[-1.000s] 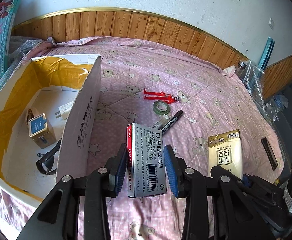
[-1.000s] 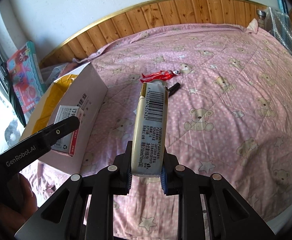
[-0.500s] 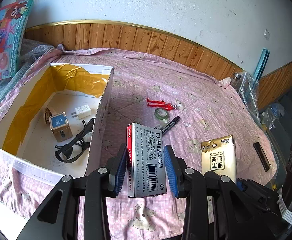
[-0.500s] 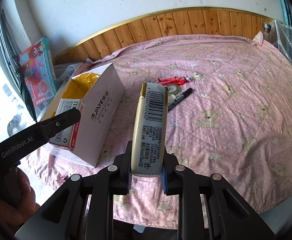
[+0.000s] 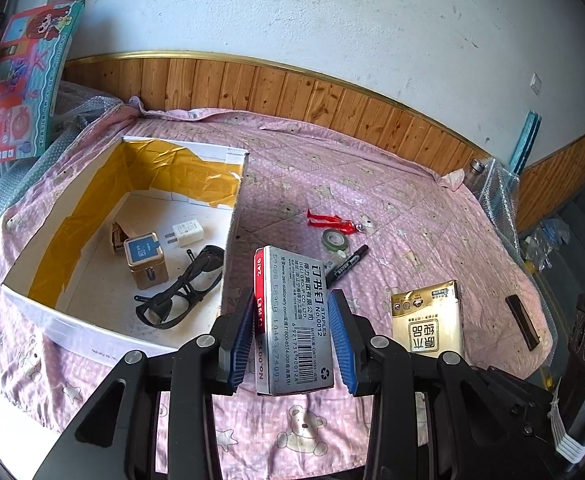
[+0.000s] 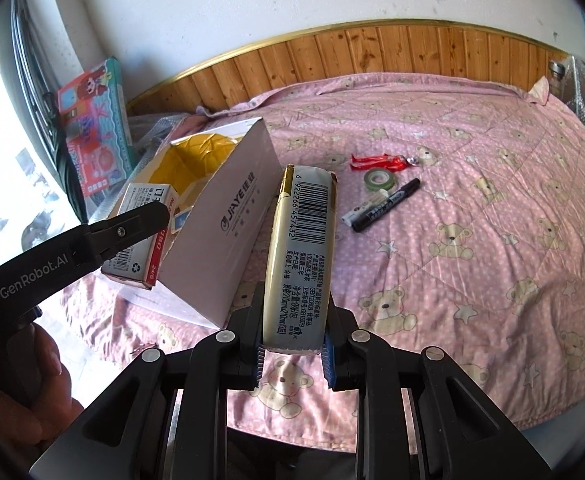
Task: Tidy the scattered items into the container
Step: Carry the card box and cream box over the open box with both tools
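Note:
My left gripper (image 5: 292, 332) is shut on a grey staples box (image 5: 292, 312) with a red side, held in the air just right of the open white cardboard box (image 5: 234, 200). Held upright a little further right is a gold and cream tissue pack (image 6: 304, 248), with my right gripper (image 6: 292, 344) shut on it. In the right wrist view, one of the left gripper's fingers (image 6: 132, 228) crosses the staples box (image 6: 144, 236) by the cardboard box (image 6: 232, 216). On the pink bedspread lie a red toy (image 5: 330, 222), a green tape roll (image 5: 335, 239) and a black marker (image 5: 346, 266).
The cardboard box holds a tin with a blue label (image 5: 146, 254), a white charger (image 5: 184, 234) and black glasses (image 5: 180, 296). A dark flat object (image 5: 523, 322) lies near the bed's right edge. A wooden panelled wall runs behind. A person's hand (image 6: 32, 360) shows at lower left.
Both grippers have risen and pulled back from the bed with their items still held. The cardboard box's inside now shows more fully.

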Demonstrator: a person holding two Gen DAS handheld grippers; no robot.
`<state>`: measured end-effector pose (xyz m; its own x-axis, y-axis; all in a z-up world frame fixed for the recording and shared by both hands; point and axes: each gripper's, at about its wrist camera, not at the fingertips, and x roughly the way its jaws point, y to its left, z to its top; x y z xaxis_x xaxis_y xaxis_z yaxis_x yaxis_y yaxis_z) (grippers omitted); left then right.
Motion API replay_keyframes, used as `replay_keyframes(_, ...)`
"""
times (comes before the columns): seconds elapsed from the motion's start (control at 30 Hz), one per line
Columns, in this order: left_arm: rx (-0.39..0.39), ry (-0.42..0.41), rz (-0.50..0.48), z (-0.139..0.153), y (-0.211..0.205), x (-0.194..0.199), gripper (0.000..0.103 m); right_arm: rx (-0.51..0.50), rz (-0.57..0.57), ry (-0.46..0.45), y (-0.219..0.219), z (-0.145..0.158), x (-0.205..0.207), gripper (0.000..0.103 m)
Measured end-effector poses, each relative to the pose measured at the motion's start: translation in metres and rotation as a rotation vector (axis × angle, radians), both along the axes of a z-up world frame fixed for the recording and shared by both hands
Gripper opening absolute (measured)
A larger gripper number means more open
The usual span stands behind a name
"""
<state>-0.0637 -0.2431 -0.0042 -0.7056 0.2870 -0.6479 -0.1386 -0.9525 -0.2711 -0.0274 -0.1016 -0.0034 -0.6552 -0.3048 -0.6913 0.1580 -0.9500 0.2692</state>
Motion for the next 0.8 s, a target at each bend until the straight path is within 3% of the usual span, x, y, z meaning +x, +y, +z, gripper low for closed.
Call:
replay_keyframes(0.37,0.039,0.002,0.09,0.0,-0.058,-0.015,0.038,0.03,0.066,0.001,-0.034,0.001,-0.01,0.023)
replay_keyframes(0.8,-0.001,0.012,0.133,0.009,-0.083,-0.026,0.038,0.048,0.128,0.068,-0.061,0.033,-0.02,0.023)
